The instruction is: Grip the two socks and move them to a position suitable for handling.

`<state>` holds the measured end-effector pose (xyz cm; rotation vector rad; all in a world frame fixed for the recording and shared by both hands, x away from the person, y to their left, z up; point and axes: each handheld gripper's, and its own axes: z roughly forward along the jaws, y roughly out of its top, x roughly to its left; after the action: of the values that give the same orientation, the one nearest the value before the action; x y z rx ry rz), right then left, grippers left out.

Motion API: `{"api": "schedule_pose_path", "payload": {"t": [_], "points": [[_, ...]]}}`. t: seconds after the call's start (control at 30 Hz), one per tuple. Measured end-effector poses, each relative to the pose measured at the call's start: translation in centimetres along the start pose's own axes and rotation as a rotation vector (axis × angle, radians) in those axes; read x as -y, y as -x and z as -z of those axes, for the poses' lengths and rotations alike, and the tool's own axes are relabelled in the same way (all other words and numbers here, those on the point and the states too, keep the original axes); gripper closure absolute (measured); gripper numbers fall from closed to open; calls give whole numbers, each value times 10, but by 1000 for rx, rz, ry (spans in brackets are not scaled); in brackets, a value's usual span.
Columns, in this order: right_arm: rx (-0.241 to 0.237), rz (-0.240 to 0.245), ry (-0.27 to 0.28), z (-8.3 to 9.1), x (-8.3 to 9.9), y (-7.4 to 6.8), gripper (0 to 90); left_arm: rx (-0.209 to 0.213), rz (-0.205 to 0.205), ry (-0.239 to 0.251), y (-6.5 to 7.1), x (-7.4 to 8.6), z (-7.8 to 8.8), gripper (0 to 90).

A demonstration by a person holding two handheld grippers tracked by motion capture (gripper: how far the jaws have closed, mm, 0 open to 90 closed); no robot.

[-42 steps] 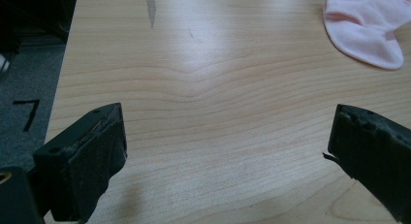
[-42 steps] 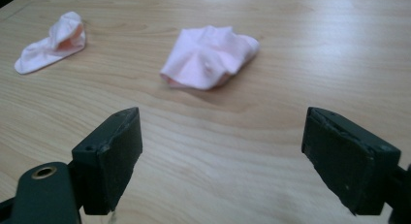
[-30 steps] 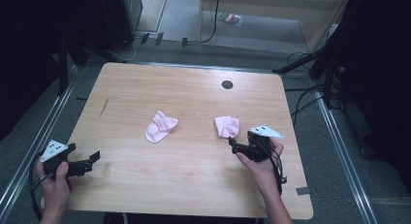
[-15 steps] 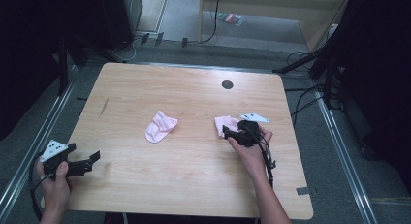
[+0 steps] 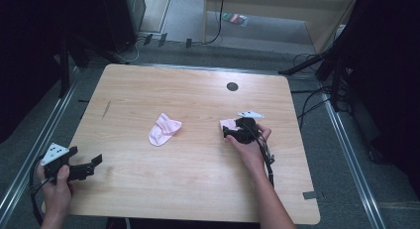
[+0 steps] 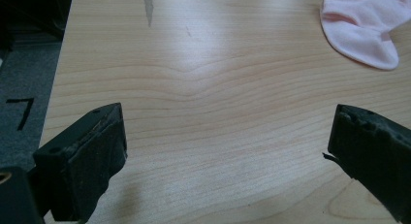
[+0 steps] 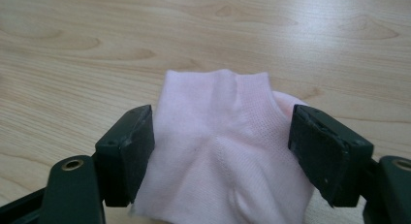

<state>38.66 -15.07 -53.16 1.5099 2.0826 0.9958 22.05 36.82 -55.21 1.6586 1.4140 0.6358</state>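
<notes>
- Pale wooden counter (image 5: 198,184) with rounded corners lying under everything, carrying a small dark round hole (image 5: 232,86) near its far edge and a thin dark streak (image 5: 106,108) toward its left side.
- Pink soft fabric sock (image 5: 164,129) resting flat near the middle of the counter, well apart from both tongs; showing again at the upper right of the left gripper view (image 6: 366,27).
- Second pink fabric sock (image 7: 228,151) lying toward the right side of the counter, partly covered in the high view (image 5: 227,124) by the right tongs.
- Right black tongs (image 7: 220,151) standing apart, one jaw on each side of that second sock, jaws just beside its edges and not yet clamping it; held in the right hand (image 5: 250,147), seen from above at (image 5: 229,132).
- Left black tongs (image 6: 225,151) gaping wide over bare wood near the counter's near left corner, gripping nothing; held in the left hand (image 5: 55,192), seen from above at (image 5: 94,162).
- Grey floor (image 5: 39,135) and metal rails running along both sides of the counter.
</notes>
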Motion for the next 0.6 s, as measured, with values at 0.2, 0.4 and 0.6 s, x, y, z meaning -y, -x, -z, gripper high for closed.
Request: {"api": "schedule_pose_path", "payload": {"t": [0.2, 0.4, 0.6], "points": [[60, 56, -1, -6, 6, -4, 269, 2, -1, -4, 0, 0, 0, 5], [121, 79, 36, -7, 13, -7, 418, -1, -5, -4, 0, 0, 0, 5], [177, 76, 90, -3, 20, 1, 754, -4, -6, -11, 0, 0, 0, 5]]}}
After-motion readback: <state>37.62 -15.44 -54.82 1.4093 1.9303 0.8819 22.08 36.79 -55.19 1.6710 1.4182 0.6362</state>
